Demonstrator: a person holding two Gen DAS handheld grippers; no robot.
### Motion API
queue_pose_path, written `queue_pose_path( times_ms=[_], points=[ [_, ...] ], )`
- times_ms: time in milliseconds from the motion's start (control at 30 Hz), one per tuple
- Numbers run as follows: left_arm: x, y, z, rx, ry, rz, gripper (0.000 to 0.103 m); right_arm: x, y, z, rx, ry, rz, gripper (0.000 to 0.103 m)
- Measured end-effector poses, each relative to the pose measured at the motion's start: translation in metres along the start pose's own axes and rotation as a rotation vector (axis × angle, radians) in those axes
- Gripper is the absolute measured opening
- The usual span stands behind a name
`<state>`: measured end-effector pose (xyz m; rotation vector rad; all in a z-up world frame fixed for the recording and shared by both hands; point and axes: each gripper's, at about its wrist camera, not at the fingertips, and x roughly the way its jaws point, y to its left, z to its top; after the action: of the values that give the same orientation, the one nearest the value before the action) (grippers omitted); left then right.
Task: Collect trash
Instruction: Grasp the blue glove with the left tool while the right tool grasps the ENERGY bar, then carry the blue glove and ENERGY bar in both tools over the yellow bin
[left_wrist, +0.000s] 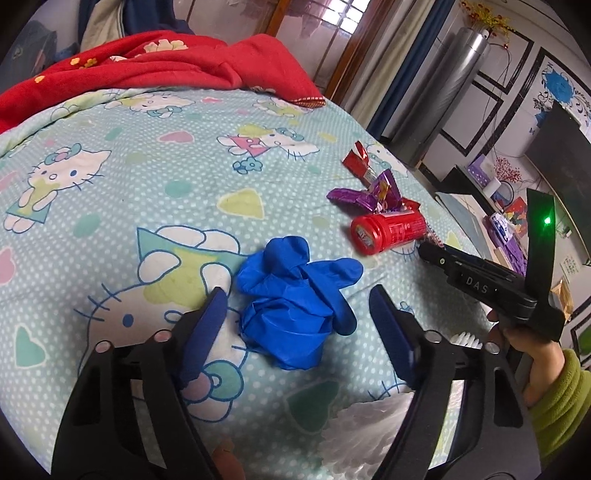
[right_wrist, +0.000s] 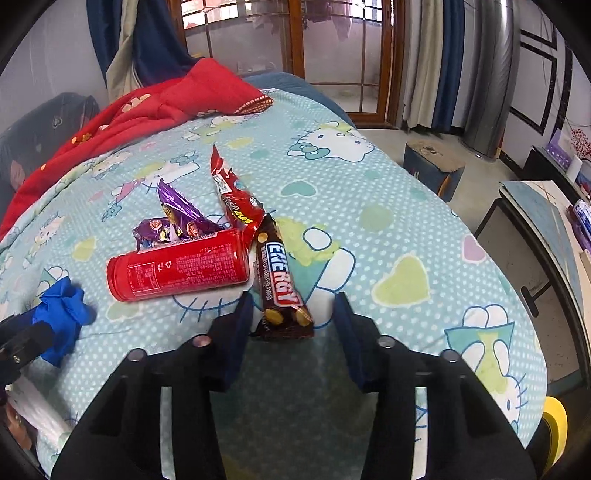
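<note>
A crumpled blue glove (left_wrist: 295, 306) lies on the bed between the open jaws of my left gripper (left_wrist: 299, 306); the pads do not touch it. It also shows in the right wrist view (right_wrist: 62, 317). A red can (right_wrist: 177, 271) lies on its side, also seen in the left wrist view (left_wrist: 388, 230). Purple wrappers (right_wrist: 177, 221) and a red wrapper (right_wrist: 232, 195) lie behind it. A brown energy bar wrapper (right_wrist: 280, 288) lies with its near end between the open jaws of my right gripper (right_wrist: 293, 302). The right gripper's body (left_wrist: 491, 284) shows in the left wrist view.
The bed has a light blue cartoon-cat sheet (right_wrist: 388, 229). A red blanket (left_wrist: 147, 70) is bunched at the far end. White plastic (left_wrist: 369, 432) lies by the near edge. A dark stool (right_wrist: 432, 170) and a cabinet (right_wrist: 535, 258) stand right of the bed.
</note>
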<state>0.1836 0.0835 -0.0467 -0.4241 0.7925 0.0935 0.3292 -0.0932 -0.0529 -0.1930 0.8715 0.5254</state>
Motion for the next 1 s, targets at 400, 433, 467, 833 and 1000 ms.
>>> queue_pose_path(
  times_ms=[400,433,467,833,1000],
  points=[
    [-0.001,-0.002,-0.002,0.003,0.024,-0.048,0.016,-0.022,-0.014,-0.026,0.072,-0.04,0.027,0.027],
    [-0.001,-0.003,-0.002,0.005,0.024,-0.052,0.015,-0.025,-0.015,-0.03,0.075,-0.042,0.027,0.027],
    [-0.003,-0.004,-0.002,0.01,0.023,-0.063,0.014,-0.028,-0.016,-0.032,0.08,-0.044,0.028,0.027],
    [-0.052,-0.039,0.005,0.127,-0.129,-0.106,0.013,-0.063,-0.035,-0.059,0.157,-0.077,0.053,0.025],
    [-0.06,-0.062,0.002,0.176,-0.148,-0.141,0.013,-0.082,-0.045,-0.066,0.175,-0.104,0.059,0.025]
  ],
)
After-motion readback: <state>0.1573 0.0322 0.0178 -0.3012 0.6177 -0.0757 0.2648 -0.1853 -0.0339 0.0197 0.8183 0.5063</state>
